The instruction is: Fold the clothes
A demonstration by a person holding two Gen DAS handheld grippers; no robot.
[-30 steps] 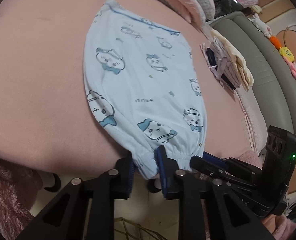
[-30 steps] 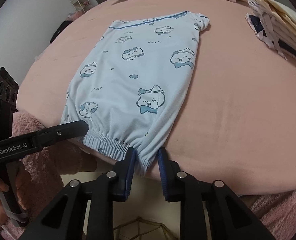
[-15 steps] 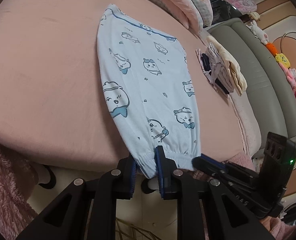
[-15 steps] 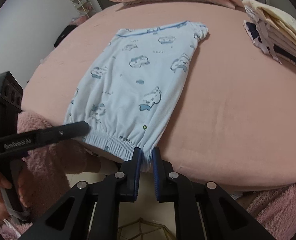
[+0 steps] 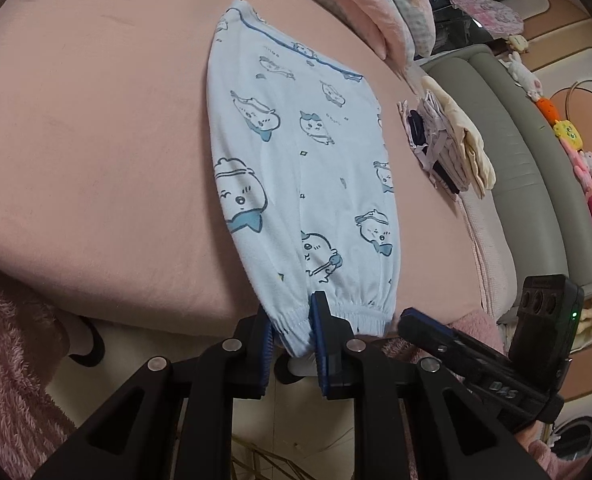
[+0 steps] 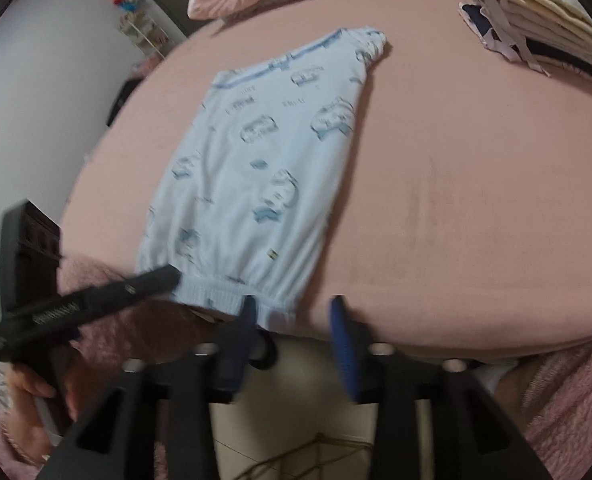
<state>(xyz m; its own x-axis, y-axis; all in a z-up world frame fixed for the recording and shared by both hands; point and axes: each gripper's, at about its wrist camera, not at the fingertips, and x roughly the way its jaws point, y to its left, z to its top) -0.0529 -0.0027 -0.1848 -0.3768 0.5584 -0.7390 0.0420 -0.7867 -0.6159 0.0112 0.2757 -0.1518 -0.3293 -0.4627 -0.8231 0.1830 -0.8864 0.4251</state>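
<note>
A light blue garment (image 5: 304, 176) with cartoon prints lies flat on the pink bed (image 5: 95, 140), its elastic hem at the near edge. My left gripper (image 5: 291, 332) is shut on the left part of that hem. In the right wrist view the garment (image 6: 263, 168) lies the same way. My right gripper (image 6: 293, 320) is open, its left finger beside the hem's right corner and nothing between the jaws. The left gripper shows there as a black arm (image 6: 87, 304). The right gripper also shows in the left wrist view (image 5: 476, 360).
A stack of folded clothes (image 5: 448, 140) sits on the bed's right side, also in the right wrist view (image 6: 536, 28). Pink pillows (image 5: 384, 4) lie at the head. A grey sofa with plush toys (image 5: 536, 152) stands beyond. A pink fuzzy sleeve (image 5: 11, 360) is at lower left.
My right gripper has opened and let go of the hem's right corner, moving with blur. My left gripper stays shut on the hem, and the garment lies stretched longer toward the edge.
</note>
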